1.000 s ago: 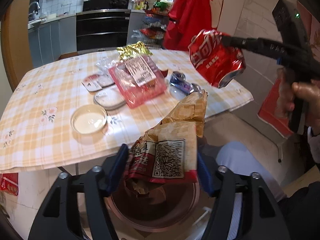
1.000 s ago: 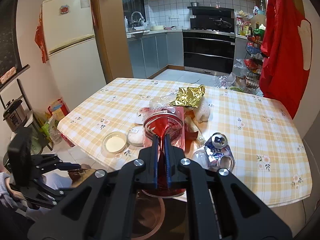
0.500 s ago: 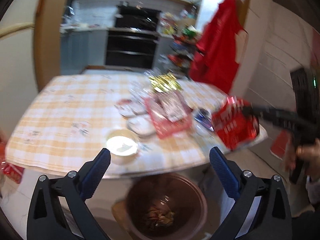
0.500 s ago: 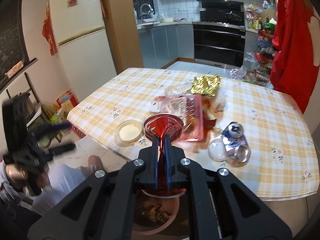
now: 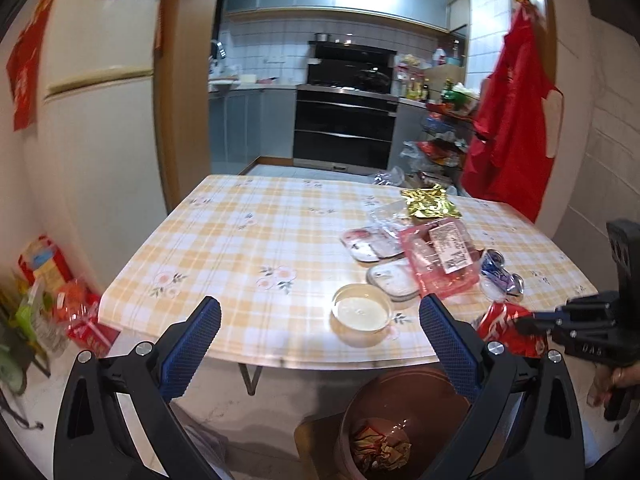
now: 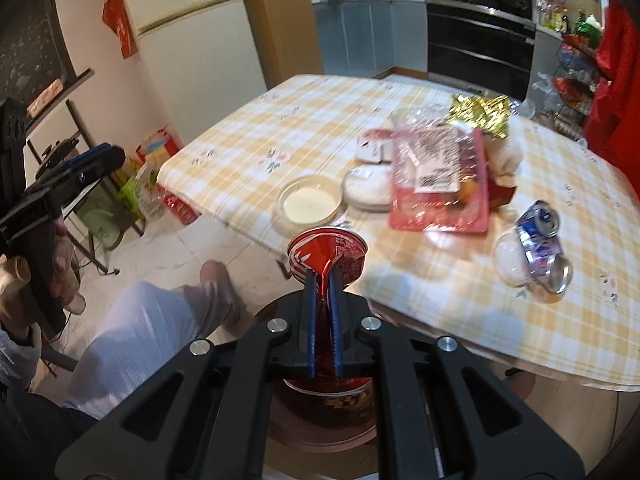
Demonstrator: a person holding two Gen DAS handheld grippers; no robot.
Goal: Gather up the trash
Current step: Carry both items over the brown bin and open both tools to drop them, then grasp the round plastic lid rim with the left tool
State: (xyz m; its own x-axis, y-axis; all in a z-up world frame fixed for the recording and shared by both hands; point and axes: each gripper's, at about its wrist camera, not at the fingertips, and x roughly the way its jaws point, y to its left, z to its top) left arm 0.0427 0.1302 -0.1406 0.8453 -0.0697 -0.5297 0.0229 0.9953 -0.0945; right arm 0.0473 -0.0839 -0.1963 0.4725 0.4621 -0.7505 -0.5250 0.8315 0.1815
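Note:
My left gripper is open and empty, above the floor in front of the table. A brown trash bin stands below the table's near edge with a crumpled wrapper inside. My right gripper is shut on a crushed red can, held just above the bin. In the left wrist view the can hangs over the bin at the right. On the checked table lie a pink meat tray, a gold wrapper, a crushed blue can and a white lid.
More flat lids lie by the pink tray. Bags and a red box stand on the floor left of the table, by the fridge. A person's leg is beside the bin. A red apron hangs at the right.
My left gripper opened and let go of the brown paper bag, which now lies in the bin, then swung left. My right gripper lowered the red can toward the bin.

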